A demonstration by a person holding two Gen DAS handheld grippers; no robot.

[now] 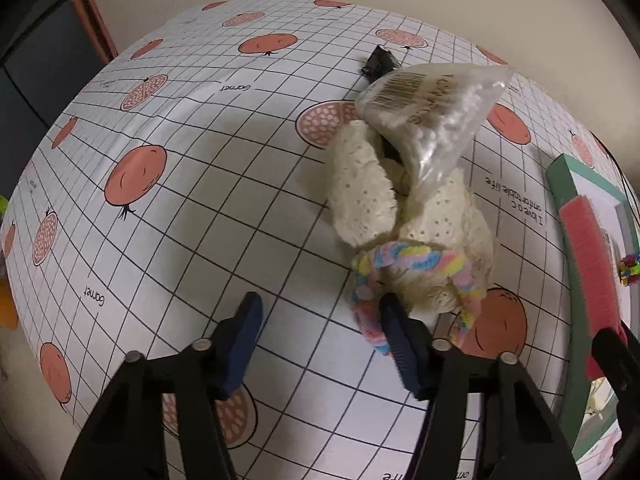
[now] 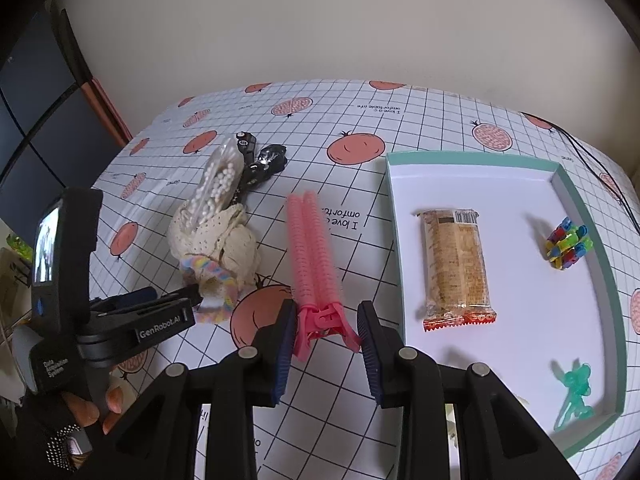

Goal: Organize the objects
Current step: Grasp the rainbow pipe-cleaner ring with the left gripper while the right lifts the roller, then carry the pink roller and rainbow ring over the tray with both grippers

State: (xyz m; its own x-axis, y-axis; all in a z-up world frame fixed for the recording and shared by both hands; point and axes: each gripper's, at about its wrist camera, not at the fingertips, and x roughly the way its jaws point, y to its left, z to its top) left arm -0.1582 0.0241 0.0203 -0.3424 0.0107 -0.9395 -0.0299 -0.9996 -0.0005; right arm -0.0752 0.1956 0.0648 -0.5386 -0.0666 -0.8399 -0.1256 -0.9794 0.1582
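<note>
Right wrist view shows a shallow tray (image 2: 576,196) with a teal rim and white floor on the pomegranate-print tablecloth (image 2: 360,120). Lying in it are a wrapped snack bar (image 2: 456,264), a small multicoloured plastic block toy (image 2: 566,248) near the far side wall, and a translucent green figure (image 2: 574,390) at the near corner. Just left of the tray, outside it, lies a pink ribbed hair-roller clip (image 2: 314,256), its hinged end between the parted blue fingers of the right gripper (image 2: 326,344), which touch nothing.

Farther left sits a cream knitted cloth (image 2: 218,240) with eyelet holes, tied by a fuzzy pastel rainbow cord (image 2: 216,280). A clear plastic bag of white beads (image 2: 218,182) leans on it, and a black metal clip (image 2: 260,160) lies behind.

Left wrist view alone shows the barcode on that bag (image 1: 436,112). The left gripper (image 1: 320,332) has its jaws wide apart, the right-hand finger touching the cord (image 1: 400,264), the cloth (image 1: 400,208) just beyond.
</note>
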